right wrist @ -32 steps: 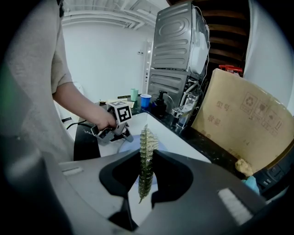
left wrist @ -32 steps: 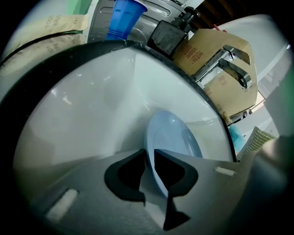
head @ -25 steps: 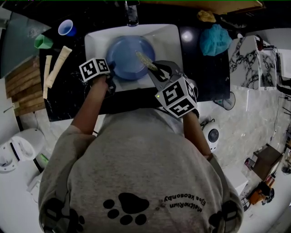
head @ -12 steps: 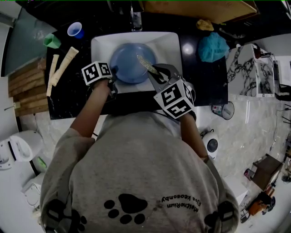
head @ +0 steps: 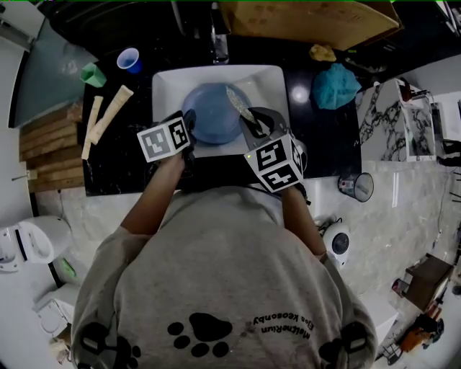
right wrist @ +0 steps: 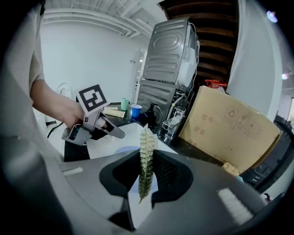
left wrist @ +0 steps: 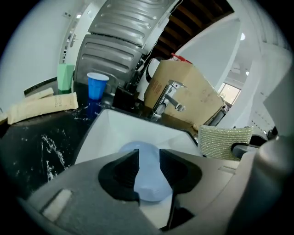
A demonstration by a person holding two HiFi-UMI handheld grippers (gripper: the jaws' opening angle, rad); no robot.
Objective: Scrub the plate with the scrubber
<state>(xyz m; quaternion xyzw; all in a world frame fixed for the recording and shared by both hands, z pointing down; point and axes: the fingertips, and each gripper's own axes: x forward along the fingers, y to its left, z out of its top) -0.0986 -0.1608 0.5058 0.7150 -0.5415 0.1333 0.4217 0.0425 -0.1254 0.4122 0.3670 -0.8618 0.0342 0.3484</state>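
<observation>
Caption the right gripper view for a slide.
Right gripper pinches the scrubber edge-on; left gripper holds the plate in the sink.

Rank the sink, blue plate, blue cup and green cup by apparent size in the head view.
1. sink
2. blue plate
3. blue cup and green cup: about alike, so not ranked.

Shows plate (head: 212, 115) in sink (head: 274, 79), faucet (head: 220, 45) behind sink, cardboard box (head: 310, 18) behind faucet and off to its right. Puts cup (head: 130, 59), container (head: 92, 74) and tubes (head: 108, 115) on counter (head: 115, 169) left of sink, cloth (head: 335, 85) on counter right of sink. Finds left gripper (head: 189, 121) at plate's left rim, rim between jaws, and right gripper (head: 248, 119) at plate's right, scrubber (head: 236, 102) between jaws, over plate.
</observation>
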